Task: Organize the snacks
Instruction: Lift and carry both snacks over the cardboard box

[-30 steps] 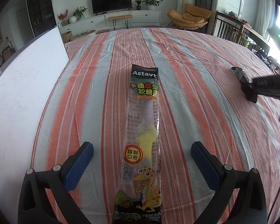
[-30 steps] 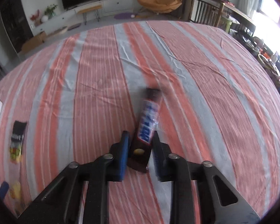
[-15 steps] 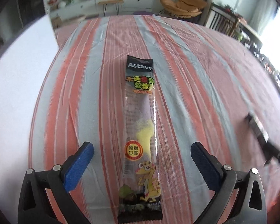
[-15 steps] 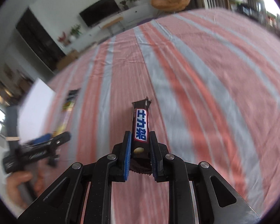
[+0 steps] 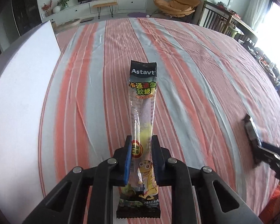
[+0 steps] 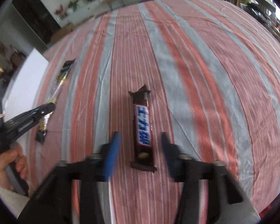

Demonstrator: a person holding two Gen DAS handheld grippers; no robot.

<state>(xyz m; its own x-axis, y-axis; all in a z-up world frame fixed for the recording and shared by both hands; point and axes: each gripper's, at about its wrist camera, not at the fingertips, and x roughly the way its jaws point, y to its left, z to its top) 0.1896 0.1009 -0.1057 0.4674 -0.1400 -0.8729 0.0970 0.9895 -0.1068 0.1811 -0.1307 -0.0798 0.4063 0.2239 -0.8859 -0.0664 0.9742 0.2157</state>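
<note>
Striped cloth (image 5: 196,74) covers the table. Left gripper (image 5: 141,158) jaws have just closed on the gummy candy packet (image 5: 142,100), which lies flat. Right gripper (image 6: 140,149) jaws have just opened, half wide; the chocolate bar (image 6: 142,128) lies free between them. Bar placed; packet not yet moved.

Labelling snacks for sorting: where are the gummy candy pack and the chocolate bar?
gummy candy pack (image 5: 142,93), left wrist view, on its printed upper label.
chocolate bar (image 6: 143,125), right wrist view, on its blue-and-white logo.

One gummy packet (image 5: 142,112), one chocolate bar (image 6: 142,128).
</note>
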